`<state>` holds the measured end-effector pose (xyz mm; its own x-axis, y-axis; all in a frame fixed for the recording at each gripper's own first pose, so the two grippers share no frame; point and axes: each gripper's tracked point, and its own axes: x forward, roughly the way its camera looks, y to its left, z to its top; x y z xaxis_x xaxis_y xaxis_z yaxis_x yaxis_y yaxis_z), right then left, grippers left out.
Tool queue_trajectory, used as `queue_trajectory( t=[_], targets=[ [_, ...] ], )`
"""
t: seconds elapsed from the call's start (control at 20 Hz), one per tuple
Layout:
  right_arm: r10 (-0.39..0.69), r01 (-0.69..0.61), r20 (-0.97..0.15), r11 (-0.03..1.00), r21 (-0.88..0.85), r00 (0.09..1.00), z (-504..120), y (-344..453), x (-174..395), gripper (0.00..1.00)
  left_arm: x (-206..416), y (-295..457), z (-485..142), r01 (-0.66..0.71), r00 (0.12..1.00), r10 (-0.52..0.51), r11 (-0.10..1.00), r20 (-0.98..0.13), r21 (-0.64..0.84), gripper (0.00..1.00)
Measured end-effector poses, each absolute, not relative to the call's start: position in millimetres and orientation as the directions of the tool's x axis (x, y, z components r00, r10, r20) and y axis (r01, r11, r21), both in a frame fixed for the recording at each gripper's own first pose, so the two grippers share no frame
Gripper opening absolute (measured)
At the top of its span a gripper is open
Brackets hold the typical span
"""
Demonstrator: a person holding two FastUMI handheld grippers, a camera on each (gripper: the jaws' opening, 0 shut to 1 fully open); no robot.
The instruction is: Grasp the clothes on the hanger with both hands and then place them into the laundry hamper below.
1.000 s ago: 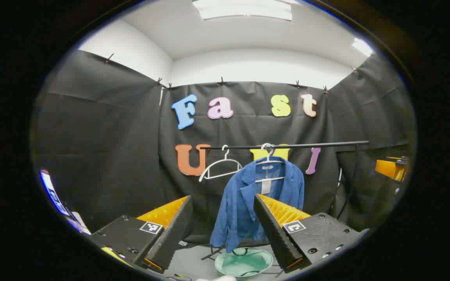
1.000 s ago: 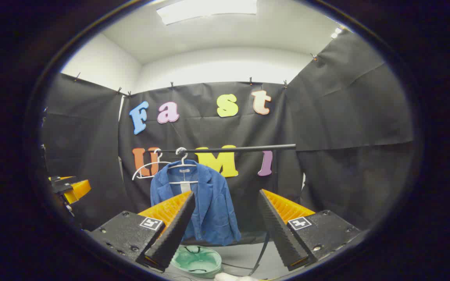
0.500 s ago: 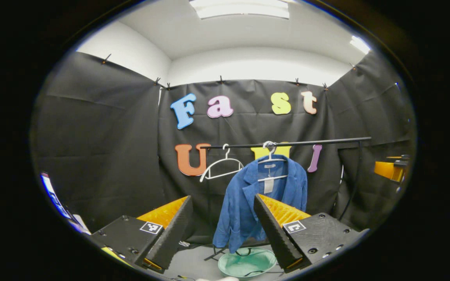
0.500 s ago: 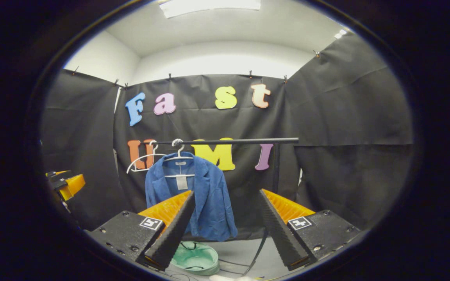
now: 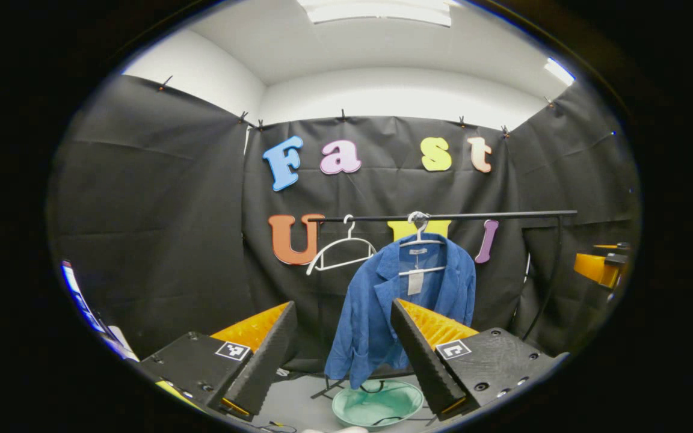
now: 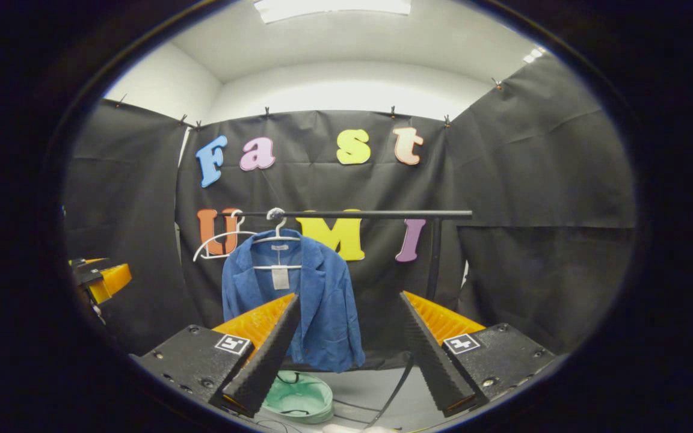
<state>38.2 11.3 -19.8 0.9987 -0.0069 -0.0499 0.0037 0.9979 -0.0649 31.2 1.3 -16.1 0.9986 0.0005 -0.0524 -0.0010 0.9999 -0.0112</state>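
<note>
A blue jacket [image 5: 382, 307] [image 6: 322, 307] hangs on a white hanger [image 5: 421, 240] [image 6: 277, 237] from a black rail [image 5: 491, 214] [image 6: 376, 213]. Below it on the floor sits a pale green hamper [image 5: 376, 404] [image 6: 301, 397]. My left gripper [image 5: 343, 328] is open and empty, well short of the jacket. My right gripper [image 6: 349, 325] is open and empty too, also at a distance from it. Each view catches the other gripper far off at its edge: the right gripper [image 5: 599, 267] and the left gripper [image 6: 103, 279].
An empty white hanger [image 5: 343, 255] [image 6: 220, 246] hangs on the rail left of the jacket. The rail's black upright [image 6: 434, 258] stands at its right end. Cables [image 6: 394, 391] lie on the grey floor near the hamper. A lit screen [image 5: 79, 294] sits at far left.
Both views have shifted slightly; the rail and jacket sit a little higher in the right gripper view. Both grippers stay open and empty.
</note>
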Motion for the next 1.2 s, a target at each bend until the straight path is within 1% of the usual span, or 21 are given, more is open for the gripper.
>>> queue_trajectory(
  t=[0.35,0.65,0.8,1.0,1.15,1.2],
  targets=[
    [0.012,-0.02,-0.116,0.998,-0.064,0.993,-53.5,3.4,78.9,1.0,53.9,-12.0,-34.7,-0.018,0.997,0.018,1.0,-0.078,-0.002,1.0],
    [0.038,-0.049,-0.128,0.995,-0.092,0.991,-70.3,0.0,123.6,1.0,84.7,-25.4,-51.6,-0.041,0.997,0.04,0.999,-0.068,-0.012,1.0],
    [0.073,-0.087,-0.126,0.99,-0.109,0.989,-76.3,6.9,150.1,1.0,105.1,-33.3,-62.3,-0.05,0.996,0.048,0.999,-0.081,-0.02,1.0],
    [0.117,-0.132,-0.13,0.984,-0.115,0.985,-85.5,19.1,188.4,1.0,139.2,-48.3,-69.0,-0.033,0.998,0.032,0.999,-0.057,-0.021,1.0],
    [0.135,-0.152,-0.138,0.981,-0.122,0.981,-97.1,24.9,219.7,1.0,167.5,-57.7,-78.7,-0.034,0.998,0.034,0.999,-0.053,-0.003,0.96],
    [0.141,-0.16,-0.146,0.98,-0.123,0.979,-102.7,26.6,230.8,1.0,177.1,-61.6,-82.4,-0.03,0.998,0.03,1.0,-0.051,0.003,1.0]
  ],
)
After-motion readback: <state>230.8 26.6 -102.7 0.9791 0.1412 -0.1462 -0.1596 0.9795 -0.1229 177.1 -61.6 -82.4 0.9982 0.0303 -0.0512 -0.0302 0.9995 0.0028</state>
